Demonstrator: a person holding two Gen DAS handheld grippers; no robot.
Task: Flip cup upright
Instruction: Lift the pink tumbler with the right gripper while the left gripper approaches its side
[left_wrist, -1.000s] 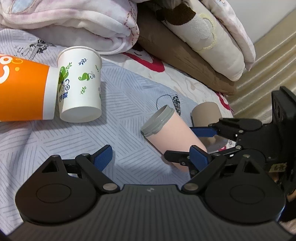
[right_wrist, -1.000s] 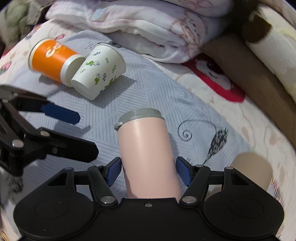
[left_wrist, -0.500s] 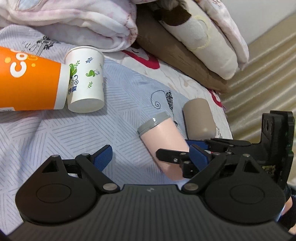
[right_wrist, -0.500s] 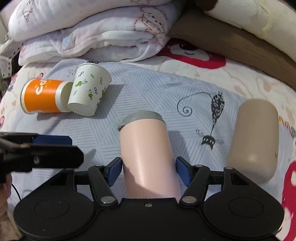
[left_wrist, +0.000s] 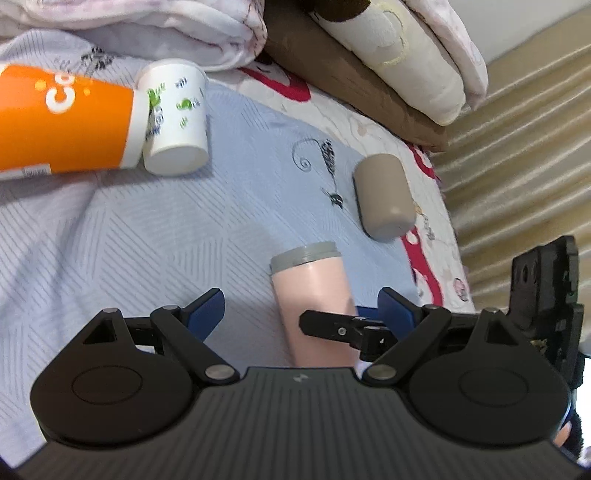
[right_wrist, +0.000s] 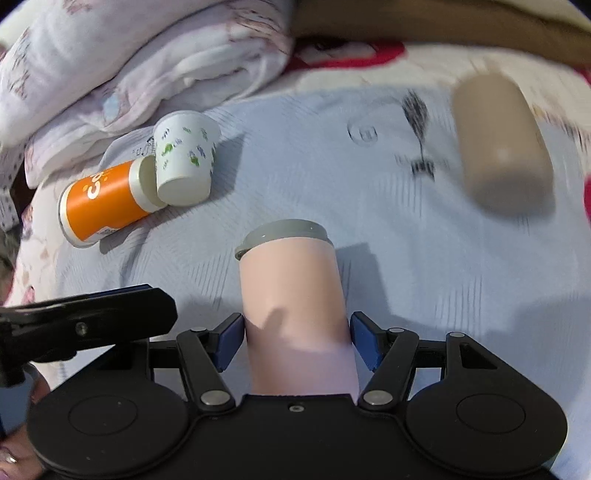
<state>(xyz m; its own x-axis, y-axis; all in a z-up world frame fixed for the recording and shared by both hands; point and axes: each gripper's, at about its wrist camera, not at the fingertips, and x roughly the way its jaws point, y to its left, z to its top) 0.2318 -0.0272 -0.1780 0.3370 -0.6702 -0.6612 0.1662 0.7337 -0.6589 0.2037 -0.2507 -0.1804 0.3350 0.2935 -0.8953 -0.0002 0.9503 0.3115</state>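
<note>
Pink and smooth with a grey ribbed rim band, the plastic cup (right_wrist: 291, 291) is pinched between the right gripper's (right_wrist: 295, 339) blue pads, rim pointing away over the pale blue striped bedsheet (right_wrist: 406, 258). The left gripper (left_wrist: 301, 310) hangs spread wide beside it, holding nothing. Since half a second ago the cup has lifted and swung, and the tan cylindrical cup (left_wrist: 382, 194) now lies farther off.

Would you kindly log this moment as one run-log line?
right gripper: shut on pink cup | left gripper: open, empty | pink cup: off the bed, not yet upright | tan cup: lying on its side
</note>
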